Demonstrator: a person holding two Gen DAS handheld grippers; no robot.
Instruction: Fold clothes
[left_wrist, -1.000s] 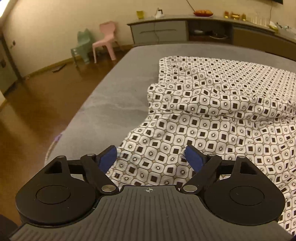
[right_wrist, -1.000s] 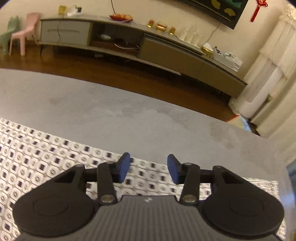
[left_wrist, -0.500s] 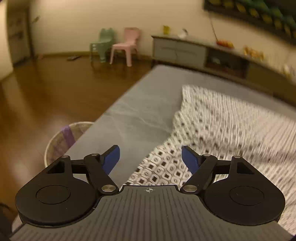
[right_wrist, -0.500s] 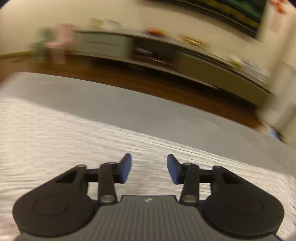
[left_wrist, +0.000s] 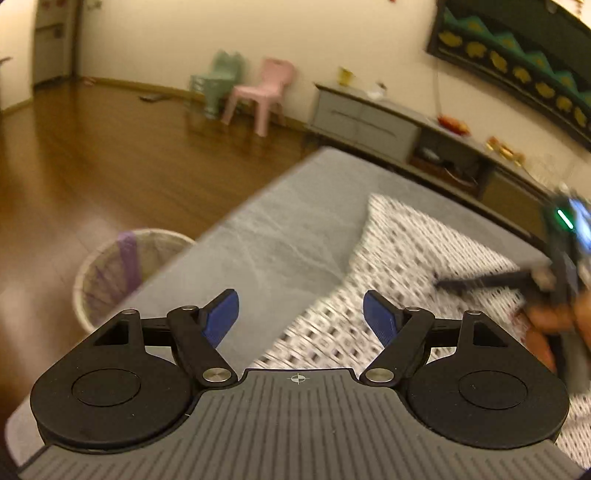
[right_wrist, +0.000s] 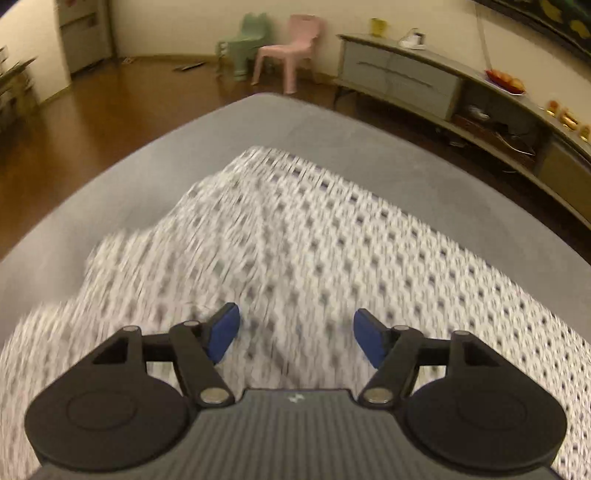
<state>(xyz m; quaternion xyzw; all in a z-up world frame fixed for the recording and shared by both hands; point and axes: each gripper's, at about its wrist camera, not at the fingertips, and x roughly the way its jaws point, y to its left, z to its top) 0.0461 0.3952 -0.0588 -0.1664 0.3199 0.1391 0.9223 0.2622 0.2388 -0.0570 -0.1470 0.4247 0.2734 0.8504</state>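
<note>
Patterned white-and-dark garment (right_wrist: 332, 251) lies spread on grey bed (right_wrist: 424, 173), blurred; no readable writing. Right gripper (right_wrist: 295, 334) above it, jaws just widening, holding nothing. Left gripper (left_wrist: 301, 315) at garment's edge, jaws wide, holding nothing. Basket (left_wrist: 110, 266) on floor beside bed.

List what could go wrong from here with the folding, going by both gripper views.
1. The right gripper, whose jaws have just been opening, hovers open over the patterned garment, holding nothing. The view is blurred, so a hurried pinch may catch more than one layer.
2. The left gripper, also open, sits at the garment's edge near the side of the grey bed. A tug that way might drag cloth towards the basket on the floor.
</note>
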